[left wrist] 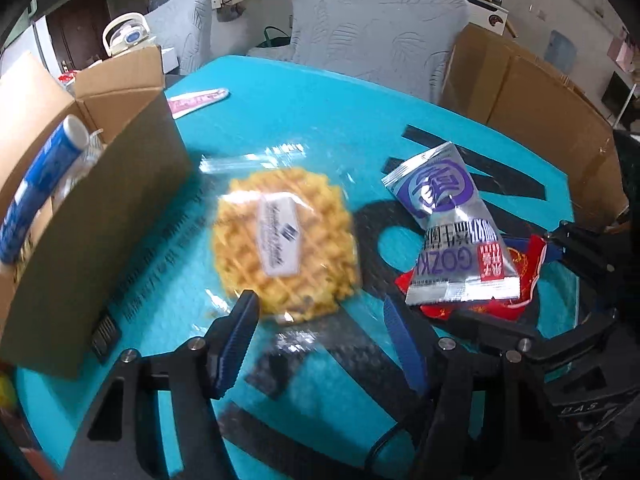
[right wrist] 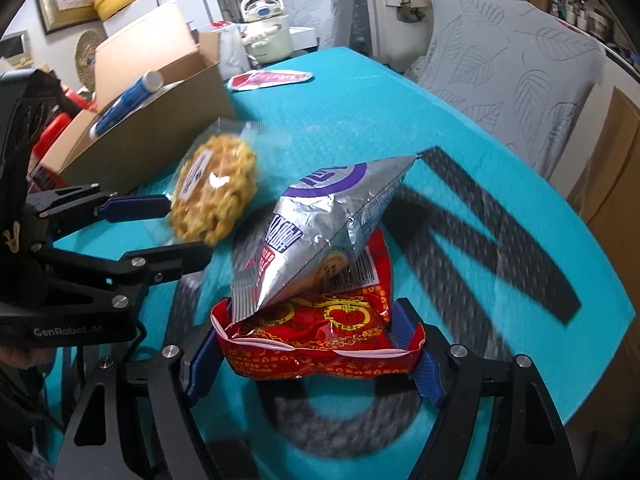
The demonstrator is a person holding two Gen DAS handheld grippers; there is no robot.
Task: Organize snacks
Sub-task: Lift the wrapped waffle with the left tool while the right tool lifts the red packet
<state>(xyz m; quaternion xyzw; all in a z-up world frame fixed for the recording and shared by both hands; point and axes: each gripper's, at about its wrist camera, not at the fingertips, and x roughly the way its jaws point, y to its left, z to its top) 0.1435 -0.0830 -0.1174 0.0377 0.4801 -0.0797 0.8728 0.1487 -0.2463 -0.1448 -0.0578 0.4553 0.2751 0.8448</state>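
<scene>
Left gripper (right wrist: 182, 222) pinches the waffle pack (right wrist: 214, 190) near the cardboard box (right wrist: 168, 120). Right gripper (right wrist: 316, 350) clamps the red packet (right wrist: 320, 344), silver packet (right wrist: 320, 224) lying on top. Nothing boxed yet.

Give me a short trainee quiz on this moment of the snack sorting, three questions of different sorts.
1. True or false: the silver foil packet lies on top of the red snack packet that the right gripper clamps.
2. What is between the fingers of the left gripper? A) the wrapped waffle B) a pink wrapper C) a yellow pot
3. Where is the blue-and-white tube?

Key: 1 true; 2 A; 3 in the open cardboard box.
</scene>
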